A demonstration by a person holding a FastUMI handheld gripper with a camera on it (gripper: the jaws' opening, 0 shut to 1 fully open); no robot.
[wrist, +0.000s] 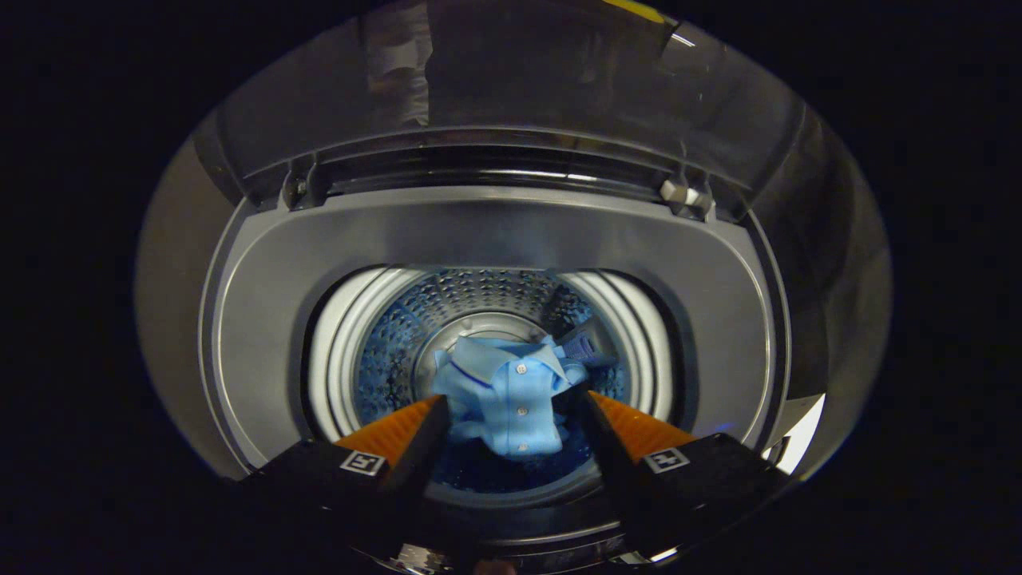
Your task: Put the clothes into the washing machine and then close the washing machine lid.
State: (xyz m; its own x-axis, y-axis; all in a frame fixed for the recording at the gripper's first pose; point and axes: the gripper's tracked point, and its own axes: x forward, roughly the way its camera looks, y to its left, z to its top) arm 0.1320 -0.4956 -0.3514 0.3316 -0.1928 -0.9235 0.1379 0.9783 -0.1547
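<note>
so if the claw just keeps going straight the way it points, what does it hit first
Most likely the light blue shirt lying in the washing machine drum. The open claw points down into the drum with the shirt showing between its fingers; depth is unclear.

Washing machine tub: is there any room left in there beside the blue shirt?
Yes. The light blue buttoned shirt fills the middle of the perforated steel drum, in the open hand-held gripper's gap. Bare drum shows left of it, behind it, and in front below its hem. The right is crowded: a small grey object lies there.
</note>
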